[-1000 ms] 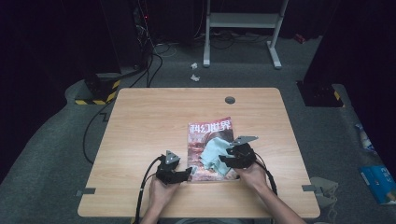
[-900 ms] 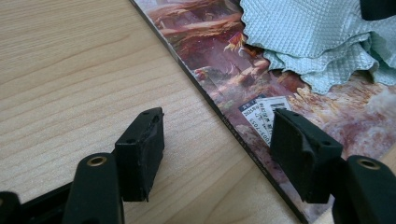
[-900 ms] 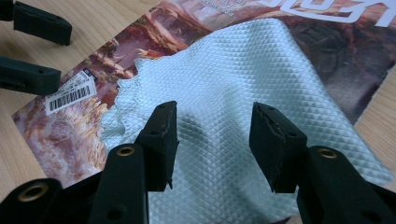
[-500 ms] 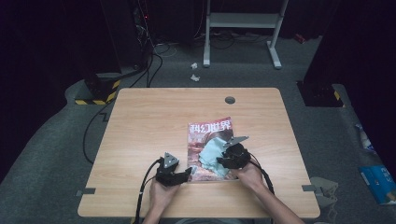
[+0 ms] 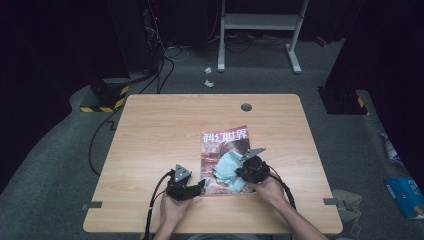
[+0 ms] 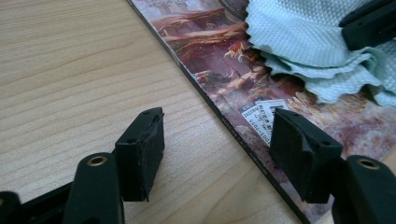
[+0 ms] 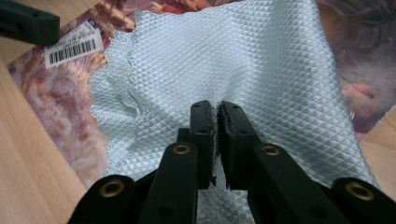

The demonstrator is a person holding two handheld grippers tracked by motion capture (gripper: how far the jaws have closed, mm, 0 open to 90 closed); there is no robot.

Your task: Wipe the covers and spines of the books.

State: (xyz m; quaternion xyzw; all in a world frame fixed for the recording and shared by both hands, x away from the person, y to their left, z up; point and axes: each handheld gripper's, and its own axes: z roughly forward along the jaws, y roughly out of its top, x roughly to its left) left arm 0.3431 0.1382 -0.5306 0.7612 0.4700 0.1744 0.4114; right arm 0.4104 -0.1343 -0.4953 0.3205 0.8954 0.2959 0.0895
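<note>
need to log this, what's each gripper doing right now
left gripper: open, jaws astride the magazine edge.
right gripper: shut, on the cloth.

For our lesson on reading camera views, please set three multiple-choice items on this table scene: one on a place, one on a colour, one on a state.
1. Where does the cloth lie?
A. on the magazine
B. on bare wood beside the magazine
C. on the floor

2. What colour is the cloth?
A. red
B. pale blue-green
C. black

3. How do the jaws of the left hand-held gripper stand?
A. shut on the cloth
B. shut on nothing
C. open, astride the magazine's edge

Answers:
1 A: the high view shows the cloth on the cover of the magazine, which lies on the table.
2 B: the right gripper view shows its pale blue-green weave.
3 C: the left gripper view shows one jaw over wood, one over the cover; the right hand-held gripper has its jaws together at the cloth.
</note>
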